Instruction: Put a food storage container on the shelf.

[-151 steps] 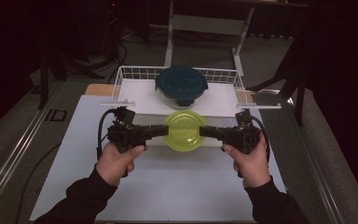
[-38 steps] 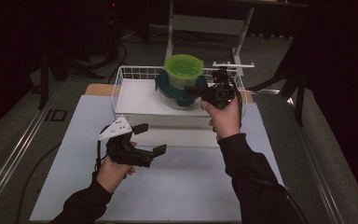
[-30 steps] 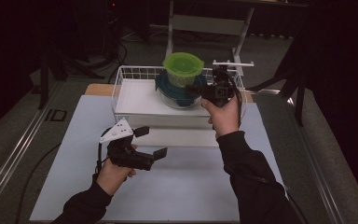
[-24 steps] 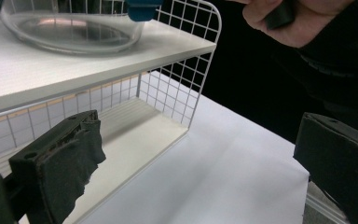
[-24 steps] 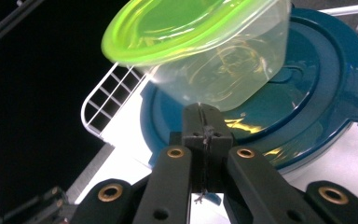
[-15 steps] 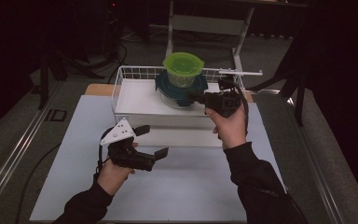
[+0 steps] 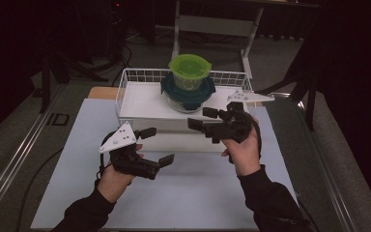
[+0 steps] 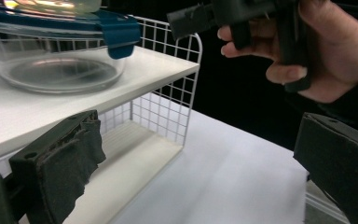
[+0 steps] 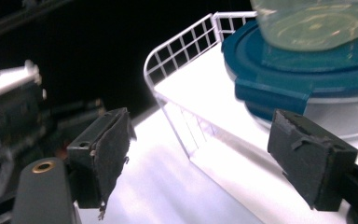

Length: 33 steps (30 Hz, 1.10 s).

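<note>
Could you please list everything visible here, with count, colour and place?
Small container: one, clear with green lid, stacked on the larger container.
Large container: one, clear glass with dark blue clip lid, in the wire basket.
Wire basket: one, white, at the table's far edge.
Table mat: one, white, under the hands.
Frame stand: one, pale grey, on the floor behind the table.
Left tool: one, black with grey plate, jaws open, empty, over the mat.
Right tool: one, black, jaws just opened, empty, before the basket.
</note>
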Each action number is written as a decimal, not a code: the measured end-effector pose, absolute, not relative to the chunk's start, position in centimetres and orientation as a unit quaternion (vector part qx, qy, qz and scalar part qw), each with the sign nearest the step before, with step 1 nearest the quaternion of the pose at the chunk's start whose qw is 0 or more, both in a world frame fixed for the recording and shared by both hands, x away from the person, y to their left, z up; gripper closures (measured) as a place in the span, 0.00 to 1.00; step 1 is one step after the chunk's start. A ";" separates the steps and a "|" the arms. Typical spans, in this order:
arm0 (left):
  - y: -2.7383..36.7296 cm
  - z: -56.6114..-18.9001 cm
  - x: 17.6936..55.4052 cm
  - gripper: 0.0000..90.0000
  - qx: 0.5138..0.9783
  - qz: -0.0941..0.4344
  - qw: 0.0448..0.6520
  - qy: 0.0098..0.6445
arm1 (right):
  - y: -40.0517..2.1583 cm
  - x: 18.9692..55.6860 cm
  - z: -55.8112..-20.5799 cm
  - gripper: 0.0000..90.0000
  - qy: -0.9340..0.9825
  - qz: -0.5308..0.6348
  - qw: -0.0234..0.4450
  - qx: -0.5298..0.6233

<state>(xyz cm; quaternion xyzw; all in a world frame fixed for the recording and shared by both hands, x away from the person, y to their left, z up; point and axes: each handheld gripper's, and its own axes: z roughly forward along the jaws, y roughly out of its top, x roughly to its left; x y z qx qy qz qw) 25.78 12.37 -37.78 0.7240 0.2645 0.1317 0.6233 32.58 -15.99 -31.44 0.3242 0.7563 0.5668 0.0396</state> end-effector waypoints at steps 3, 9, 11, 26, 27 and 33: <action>12.4 -37.9 25.5 0.02 0.723 0.129 0.627 0.260 | -16.3 31.8 -32.2 0.19 0.754 0.572 0.043 0.320; 12.0 -38.4 24.8 0.02 0.731 0.123 0.624 0.247 | -16.8 30.2 -34.1 0.19 0.758 0.572 0.066 0.306; 12.0 -38.7 24.6 0.02 0.732 0.123 0.624 0.245 | -16.9 29.9 -34.4 0.19 0.757 0.574 0.066 0.304; 11.7 -42.2 23.8 0.02 0.747 0.112 0.612 0.236 | -19.7 27.7 -41.3 0.20 0.755 0.570 0.065 0.317; 11.8 -42.5 23.8 0.02 0.748 0.112 0.610 0.236 | -19.8 27.7 -41.8 0.19 0.756 0.569 0.064 0.316; 12.2 -44.2 23.6 0.02 0.753 0.115 0.604 0.233 | -21.1 27.4 -44.8 0.21 0.761 0.561 0.057 0.321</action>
